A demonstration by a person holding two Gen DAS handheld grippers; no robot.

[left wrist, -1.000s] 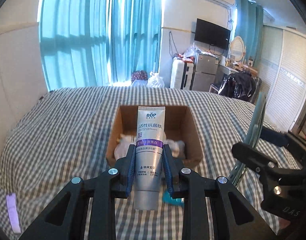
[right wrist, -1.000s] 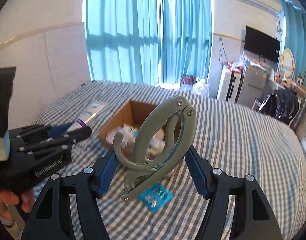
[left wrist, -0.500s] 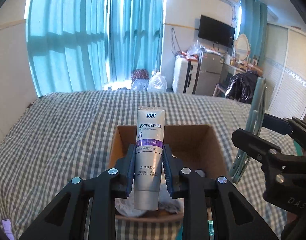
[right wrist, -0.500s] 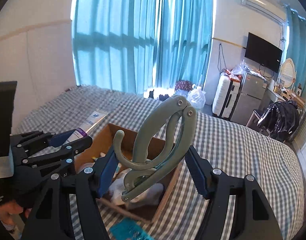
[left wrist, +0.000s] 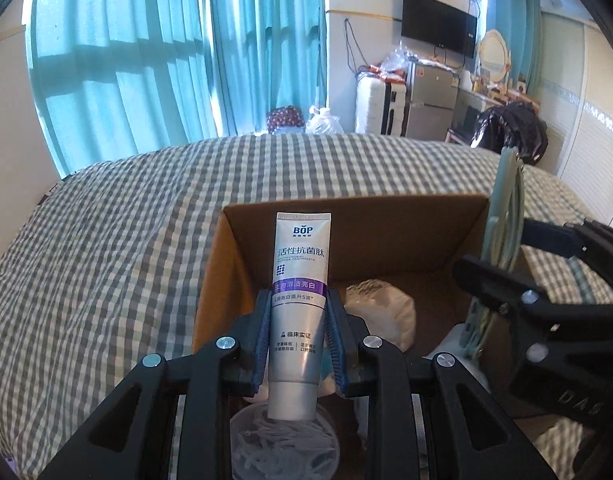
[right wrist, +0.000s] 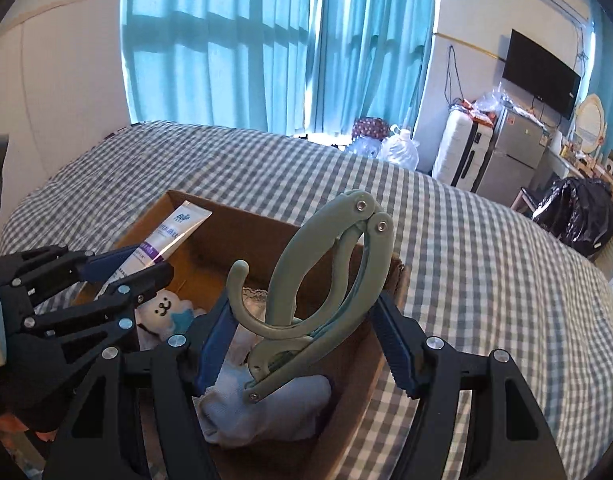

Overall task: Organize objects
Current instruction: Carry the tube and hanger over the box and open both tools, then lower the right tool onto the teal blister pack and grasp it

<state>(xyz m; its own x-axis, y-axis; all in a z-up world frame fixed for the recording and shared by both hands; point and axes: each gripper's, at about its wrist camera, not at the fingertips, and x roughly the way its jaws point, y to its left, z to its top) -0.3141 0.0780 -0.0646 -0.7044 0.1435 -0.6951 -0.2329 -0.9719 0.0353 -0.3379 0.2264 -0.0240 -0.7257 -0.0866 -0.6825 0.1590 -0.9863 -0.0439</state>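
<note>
Toothpaste tube [left wrist: 299,308]: we see it pinched upright between the blue pads of the left gripper [left wrist: 299,338], cap end down, crimped end up, held over the open cardboard box [left wrist: 386,236]. In the right wrist view the same tube [right wrist: 168,236] slants across the box's left inner corner, clamped in the left gripper [right wrist: 122,270]. Folding hanger [right wrist: 326,280]: we find this grey-green plastic piece standing between the fingers of the right gripper [right wrist: 302,350], its hook curling to the left and its two riveted arms folded together at the top. The left pad touches the hook side; the right pad [right wrist: 394,348] stands just beside the arms, and we cannot tell whether it touches them. The hanger hangs above the box [right wrist: 386,320], over a pale blue cloth [right wrist: 266,404]. Beside it lies a white plush toy with a smiling face [right wrist: 164,306]. In the left wrist view we also note a clear round container of white sticks [left wrist: 284,444] and a white bundle [left wrist: 380,312] inside the box, which rests on the checked bedspread [left wrist: 106,260].
</note>
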